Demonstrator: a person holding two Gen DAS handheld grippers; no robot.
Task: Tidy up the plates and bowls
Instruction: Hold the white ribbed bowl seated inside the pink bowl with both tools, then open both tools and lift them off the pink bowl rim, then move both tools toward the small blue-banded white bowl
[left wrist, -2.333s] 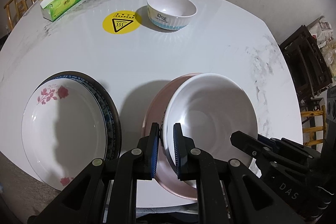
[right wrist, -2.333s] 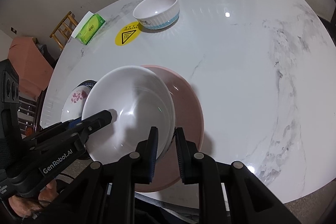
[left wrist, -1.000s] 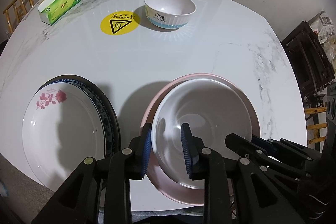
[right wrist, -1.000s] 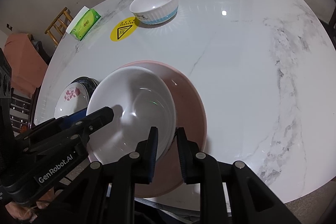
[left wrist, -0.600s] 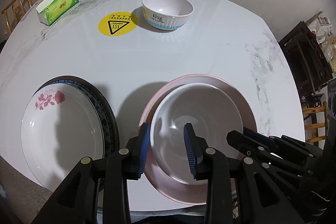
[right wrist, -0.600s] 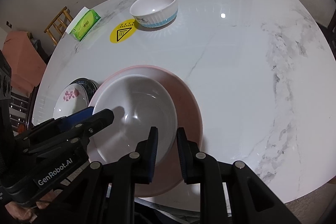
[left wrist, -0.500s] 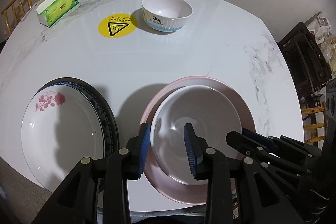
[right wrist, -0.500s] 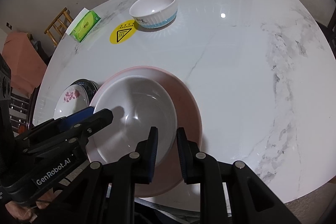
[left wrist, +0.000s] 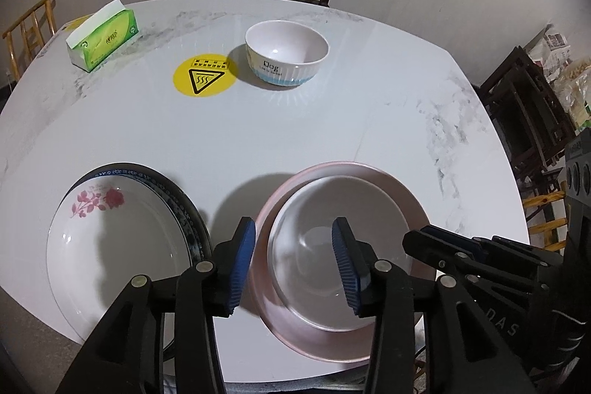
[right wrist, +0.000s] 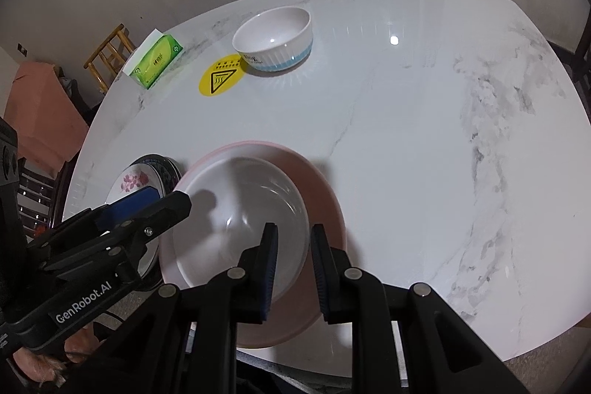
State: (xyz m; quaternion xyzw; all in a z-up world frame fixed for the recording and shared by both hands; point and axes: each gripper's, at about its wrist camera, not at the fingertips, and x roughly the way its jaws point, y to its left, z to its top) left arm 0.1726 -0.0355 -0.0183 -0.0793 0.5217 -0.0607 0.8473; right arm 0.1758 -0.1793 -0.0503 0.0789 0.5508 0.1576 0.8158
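From the left wrist camera, the left gripper (left wrist: 293, 263) is spread wide, and its blue pads (left wrist: 242, 261) touch nothing. One pad is over the near left rim of the white bowl (left wrist: 341, 252), the other over its inside. This bowl sits inside the pink plate (left wrist: 406, 194) on the marble table (left wrist: 332, 120). To the left, a flower-pattern plate (left wrist: 118, 253) lies on a dark blue-rimmed plate (left wrist: 177, 198). Farther away stand a ribbed small bowl (left wrist: 286, 52), a yellow warning sticker (left wrist: 205, 80) just beside it, and a green tissue box (left wrist: 105, 39).

From the right wrist camera, the right gripper (right wrist: 293, 268) has its jaws a little apart, standing on both sides of the near right rim of the white bowl (right wrist: 236, 205); whether the pads press the rim I cannot tell. The left gripper (right wrist: 155, 205) reaches in from the left over the bowl's edge. The pink plate (right wrist: 321, 194) is under the bowl, and the flower-pattern plate (right wrist: 133, 181) is just beside it.
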